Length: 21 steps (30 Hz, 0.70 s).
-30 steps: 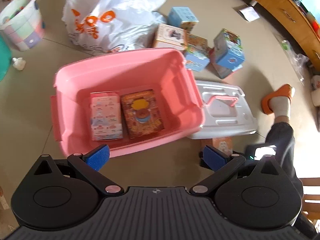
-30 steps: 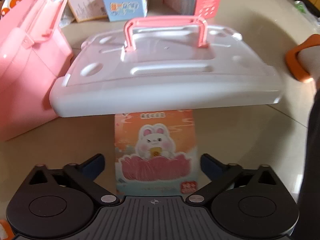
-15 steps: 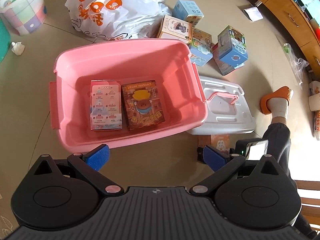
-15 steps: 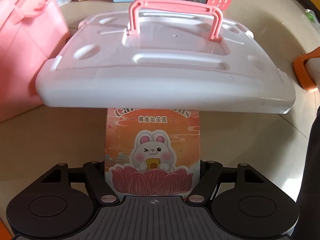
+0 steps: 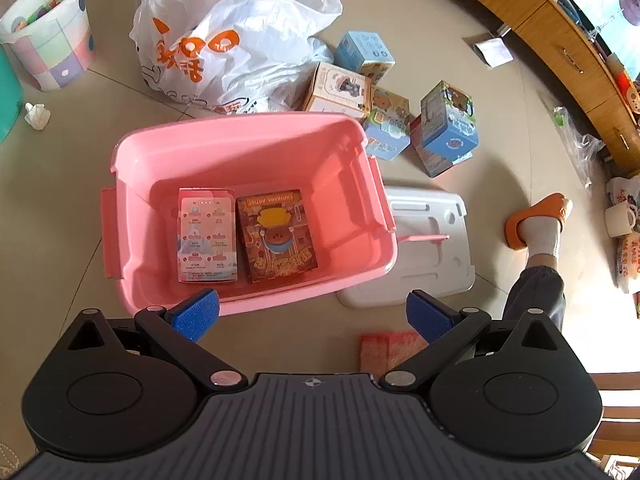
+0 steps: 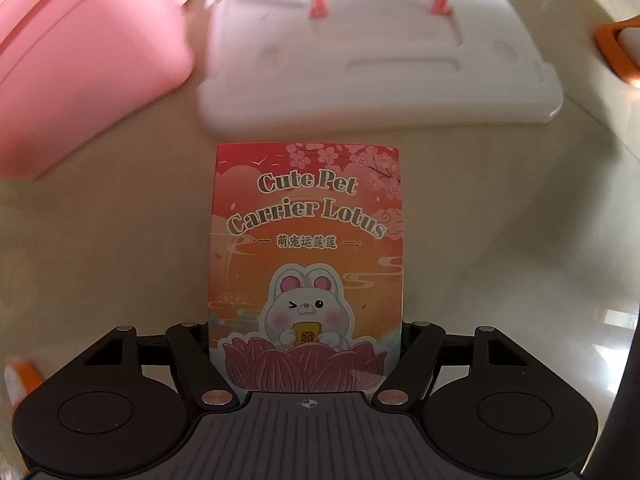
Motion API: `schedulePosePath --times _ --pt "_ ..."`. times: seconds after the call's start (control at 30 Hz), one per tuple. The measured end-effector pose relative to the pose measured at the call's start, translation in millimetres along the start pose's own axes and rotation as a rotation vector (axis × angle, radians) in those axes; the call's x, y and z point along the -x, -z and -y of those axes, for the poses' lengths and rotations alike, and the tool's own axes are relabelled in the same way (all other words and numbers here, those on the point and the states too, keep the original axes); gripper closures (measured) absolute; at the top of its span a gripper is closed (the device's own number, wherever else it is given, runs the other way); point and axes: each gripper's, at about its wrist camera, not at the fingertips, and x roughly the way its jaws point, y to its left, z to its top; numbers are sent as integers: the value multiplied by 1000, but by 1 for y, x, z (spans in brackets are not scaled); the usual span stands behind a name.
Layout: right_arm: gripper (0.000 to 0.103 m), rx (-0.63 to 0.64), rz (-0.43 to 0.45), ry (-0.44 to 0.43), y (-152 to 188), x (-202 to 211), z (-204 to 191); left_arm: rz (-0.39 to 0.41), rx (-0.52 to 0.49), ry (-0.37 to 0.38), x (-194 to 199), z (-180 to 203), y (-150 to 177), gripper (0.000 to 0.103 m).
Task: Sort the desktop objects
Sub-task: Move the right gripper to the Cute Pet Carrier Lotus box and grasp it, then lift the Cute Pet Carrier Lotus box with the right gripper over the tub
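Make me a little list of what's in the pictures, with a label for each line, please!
bin: pink tub, open, on the floor
in the bin: pale pink box and brown bear box, flat, side by side
lid: white lid with pink handle, off, on the floor beside the tub
right gripper: closed on the bunny box
left gripper: open, empty, above the tub's near edge
still out: blue boxes behind the tub
also there: white plastic bag
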Motion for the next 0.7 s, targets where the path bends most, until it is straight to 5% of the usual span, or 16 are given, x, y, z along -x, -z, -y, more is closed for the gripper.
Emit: schedulePosePath --times 0.3,0.7 --pt "36 92 -31 -5 35 11 -20 28 37 -29 5 -12 -4 1" --pt "36 292 87 -20 35 90 -50 63 88 -74 9 -29 -9 1"
